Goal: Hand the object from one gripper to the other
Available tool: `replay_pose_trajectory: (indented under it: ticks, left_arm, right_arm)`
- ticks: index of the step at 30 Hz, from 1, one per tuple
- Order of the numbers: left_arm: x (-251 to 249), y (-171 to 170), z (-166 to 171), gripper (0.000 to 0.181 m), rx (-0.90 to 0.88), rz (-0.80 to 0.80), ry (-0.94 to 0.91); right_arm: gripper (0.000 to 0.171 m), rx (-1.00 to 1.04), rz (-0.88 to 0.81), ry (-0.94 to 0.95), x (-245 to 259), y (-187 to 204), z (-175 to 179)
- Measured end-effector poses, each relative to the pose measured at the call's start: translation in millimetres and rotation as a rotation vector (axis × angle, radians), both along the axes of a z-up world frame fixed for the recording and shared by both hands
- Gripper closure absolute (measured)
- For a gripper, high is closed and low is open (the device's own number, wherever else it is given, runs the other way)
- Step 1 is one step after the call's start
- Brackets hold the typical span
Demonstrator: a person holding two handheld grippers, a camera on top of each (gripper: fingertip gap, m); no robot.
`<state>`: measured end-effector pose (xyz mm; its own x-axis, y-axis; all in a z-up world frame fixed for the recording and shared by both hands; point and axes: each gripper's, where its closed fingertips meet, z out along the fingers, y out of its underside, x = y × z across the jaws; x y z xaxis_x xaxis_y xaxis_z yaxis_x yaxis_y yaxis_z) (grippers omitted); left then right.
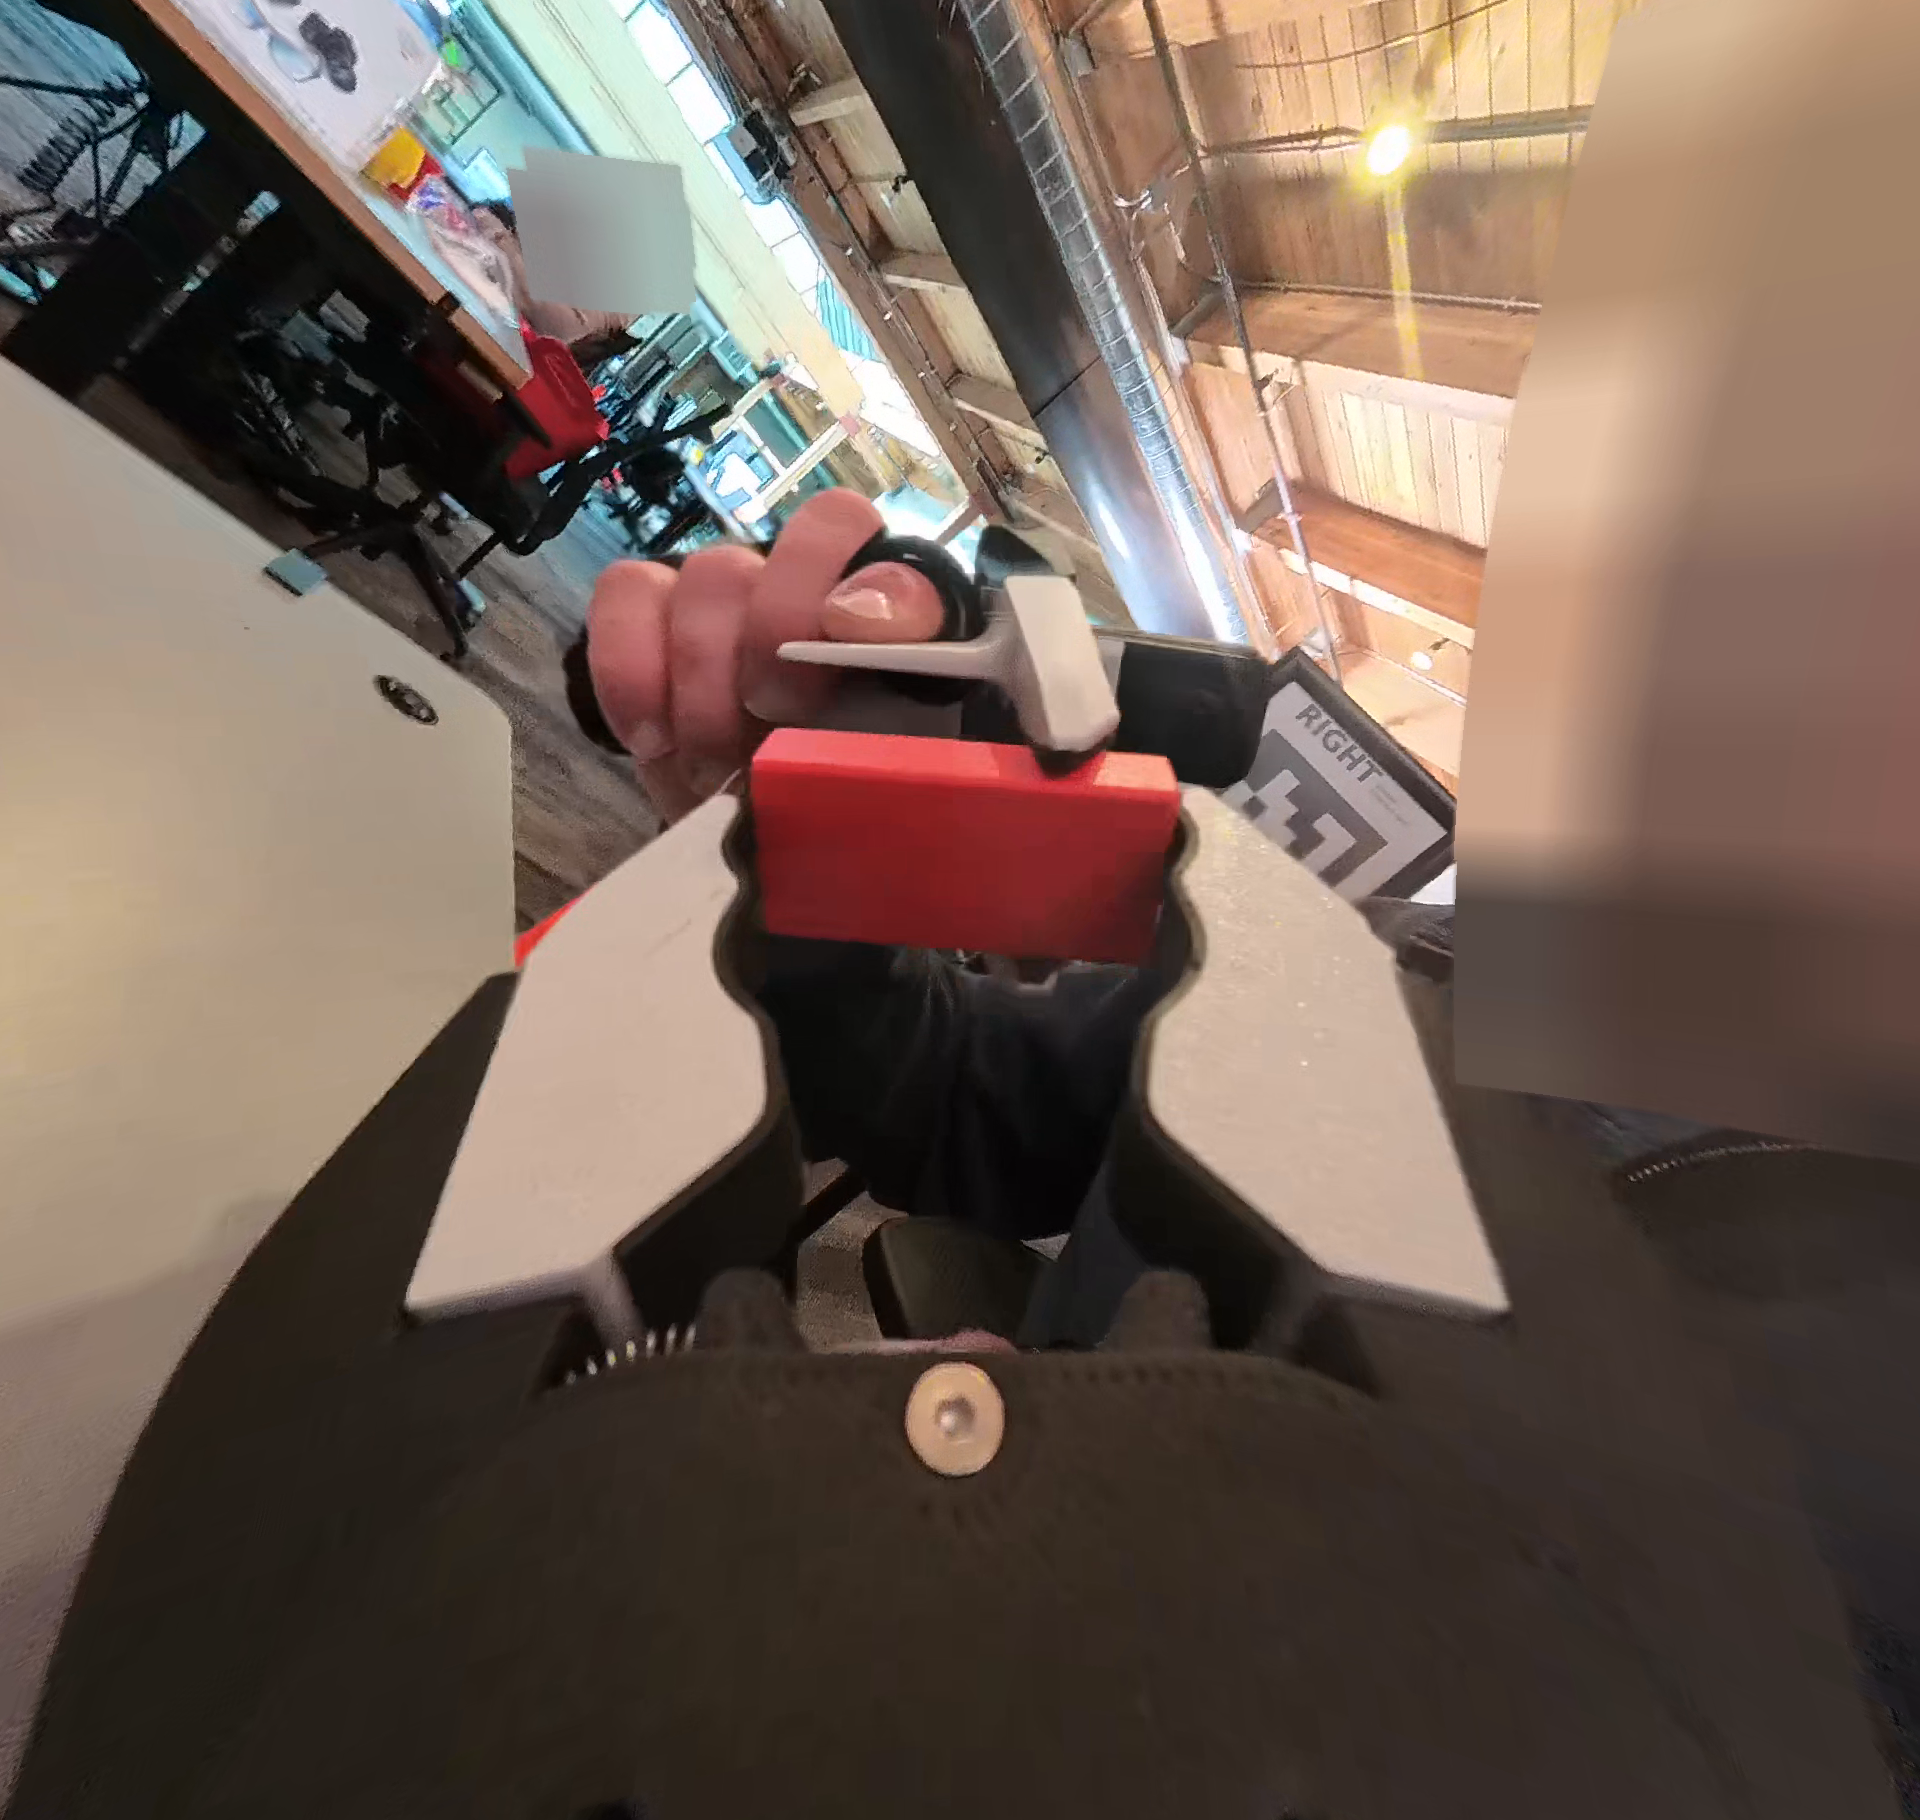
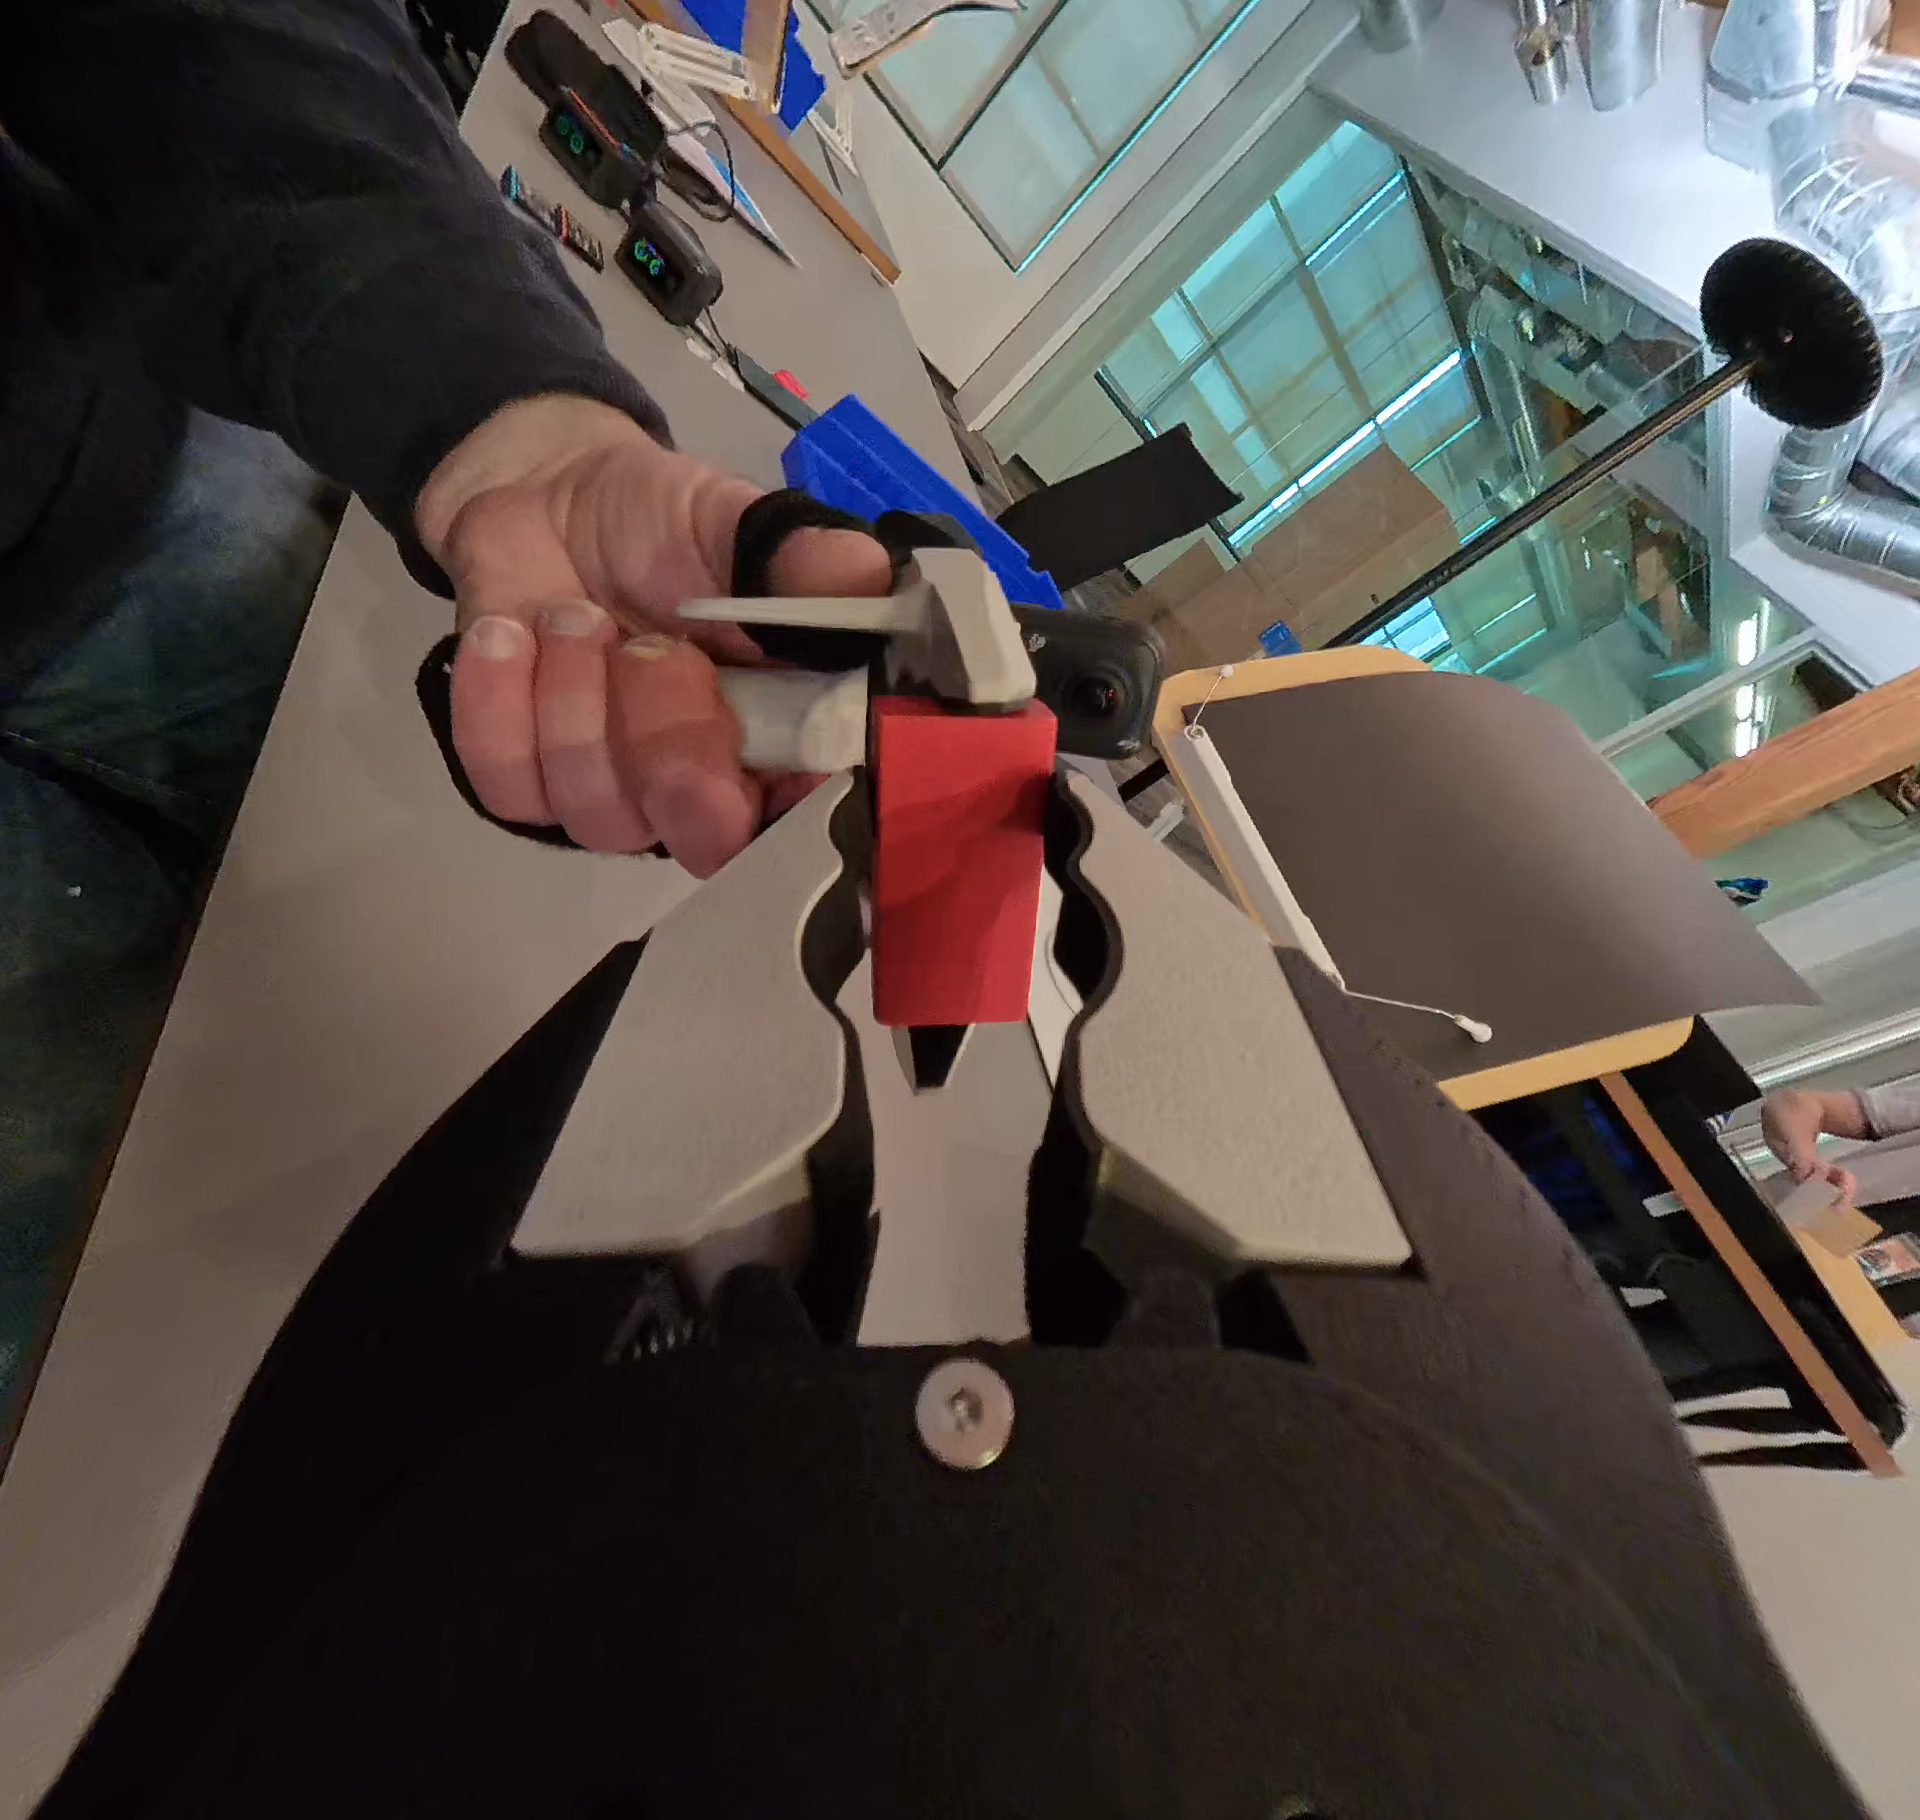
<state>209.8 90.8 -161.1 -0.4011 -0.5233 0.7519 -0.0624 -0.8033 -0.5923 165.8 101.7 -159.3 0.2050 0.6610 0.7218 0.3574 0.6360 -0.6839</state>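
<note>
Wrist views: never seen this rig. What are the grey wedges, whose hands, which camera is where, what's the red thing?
There is no robot. A person holds a two-finger gripper in each hand, each with a camera looking along its fingers. The grey wedges low in each picture are that gripper's own fingers. In the left wrist view, the left gripper clamps a red block; beyond it, the right hand holds the other gripper. In the right wrist view, the right gripper flanks the same block, but whether it grips is unclear. The grey table holds blue bins and small display devices.
</note>
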Motion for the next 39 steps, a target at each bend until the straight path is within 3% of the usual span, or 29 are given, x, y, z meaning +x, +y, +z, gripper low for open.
replay_pose_trajectory:
  ticks: [1,7,10,13,16,20,25,32,39]
  left_arm:
    - [-0.2,-0.7,-0.3,0.109,-0.007,-0.006,-0.008]
    - [0.2,0.3,-2.4,0.109,0.067,0.038,0.006]
    - [-1.1,6.1,-5.2,0.109,0.223,0.116,0.053]
    - [-6.0,20.4,-5.0,0.109,0.369,0.224,0.094]
    - [-12.1,33.0,-2.3,0.109,0.511,0.308,0.124]
    - [-17.5,44.4,2.7,0.109,0.784,0.434,0.165]
    - [-10.6,40.0,-4.9,0.109,1.320,0.531,0.296]
    - [-4.0,33.3,-9.1,0.109,1.739,0.574,0.320]
    - [0.5,17.6,-9.4,0.109,1.802,0.522,0.251]
  right_arm:
    - [0.141,0.008,-0.003,-0.011,0.2,-0.5,-0.9]
    - [0.140,0.014,-0.030,-0.008,0.5,0.4,-0.8]
    - [0.131,-0.039,-0.034,0.042,4.1,-0.1,4.9]
    - [0.124,-0.187,-0.051,0.133,13.5,4.0,10.2]
    - [0.129,-0.484,-0.014,0.314,22.4,7.7,16.0]
    - [0.126,-0.828,0.046,0.448,27.5,15.1,5.7]
    - [0.118,-1.124,0.202,0.619,20.4,17.4,12.2]
    - [0.109,-1.349,0.352,0.578,0.4,8.8,6.2]
    - [0.131,-1.377,0.484,0.608,5.0,7.4,18.4]
